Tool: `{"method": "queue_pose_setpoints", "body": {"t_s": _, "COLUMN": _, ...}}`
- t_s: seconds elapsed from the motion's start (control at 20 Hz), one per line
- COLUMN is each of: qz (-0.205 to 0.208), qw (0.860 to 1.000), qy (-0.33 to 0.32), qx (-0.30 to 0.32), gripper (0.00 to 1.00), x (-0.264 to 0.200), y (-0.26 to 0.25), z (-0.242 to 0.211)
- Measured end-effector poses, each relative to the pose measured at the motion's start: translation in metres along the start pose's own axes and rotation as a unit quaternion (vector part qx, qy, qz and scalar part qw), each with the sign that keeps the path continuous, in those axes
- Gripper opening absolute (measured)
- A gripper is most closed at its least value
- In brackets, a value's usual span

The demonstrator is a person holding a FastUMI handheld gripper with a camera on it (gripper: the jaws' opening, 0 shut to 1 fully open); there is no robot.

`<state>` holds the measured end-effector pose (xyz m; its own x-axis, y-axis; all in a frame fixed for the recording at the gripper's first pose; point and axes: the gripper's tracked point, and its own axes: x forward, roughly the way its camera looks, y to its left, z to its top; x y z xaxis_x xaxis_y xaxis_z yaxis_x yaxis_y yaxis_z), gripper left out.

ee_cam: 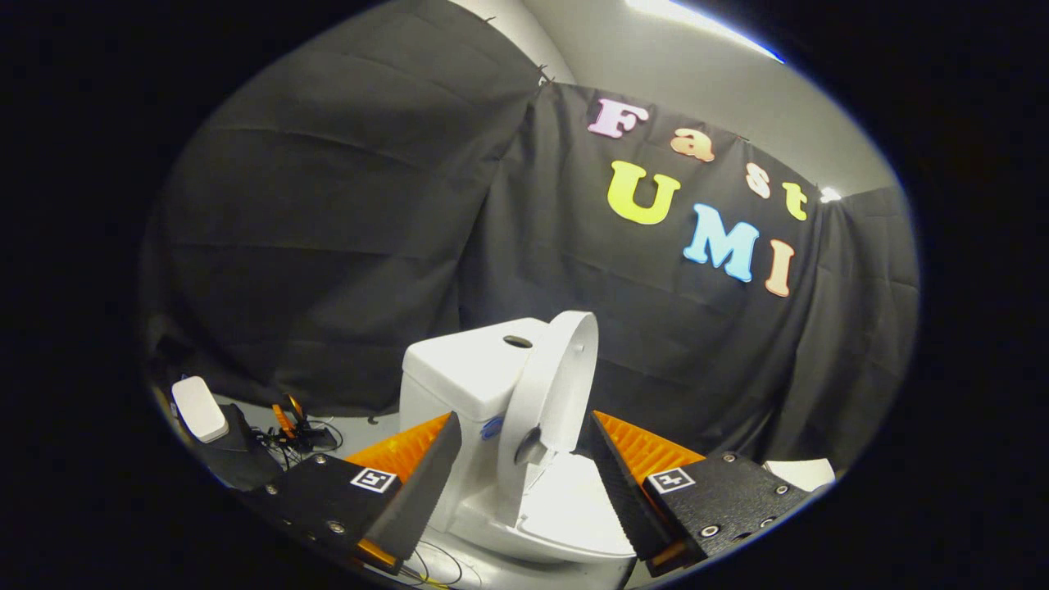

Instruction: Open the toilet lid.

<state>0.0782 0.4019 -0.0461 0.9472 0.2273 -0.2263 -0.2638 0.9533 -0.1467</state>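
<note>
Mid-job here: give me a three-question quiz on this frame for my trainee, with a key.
1. True or false: the lid stands raised, near the tank.
2. The gripper fingers are: A) shut on the lid, B) open, with the lid's lower part and the seat seen between them, C) shut on nothing.
3. Fill in: the round flush button sits on top of the ____.

Key: 1 true; 2 B; 3 tank.

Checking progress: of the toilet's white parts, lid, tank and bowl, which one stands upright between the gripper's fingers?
The lid, raised on edge against the tank, above the bowl. The gripper is open, not touching it.
</note>
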Motion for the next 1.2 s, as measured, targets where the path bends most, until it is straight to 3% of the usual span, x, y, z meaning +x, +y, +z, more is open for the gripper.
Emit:
{"method": "queue_pose_setpoints", "body": {"t_s": 0.35, "qz": -0.021, "qw": 0.993, "qy": -0.112, "qx": 0.042, "gripper": 0.95, "x": -0.042, "y": -0.115, "z": 0.063}}
{"method": "queue_pose_setpoints", "body": {"t_s": 0.55, "qz": -0.039, "qw": 0.984, "qy": -0.151, "qx": 0.082, "gripper": 0.95, "x": -0.069, "y": -0.189, "z": 0.071}}
{"method": "queue_pose_setpoints", "body": {"t_s": 0.9, "qz": -0.068, "qw": 0.972, "qy": -0.147, "qx": 0.171, "gripper": 0.95, "x": -0.095, "y": -0.294, "z": 0.03}}
{"method": "queue_pose_setpoints", "body": {"t_s": 1.2, "qz": -0.093, "qw": 0.98, "qy": -0.119, "qx": 0.131, "gripper": 0.95, "x": -0.111, "y": -0.356, "z": -0.021}}
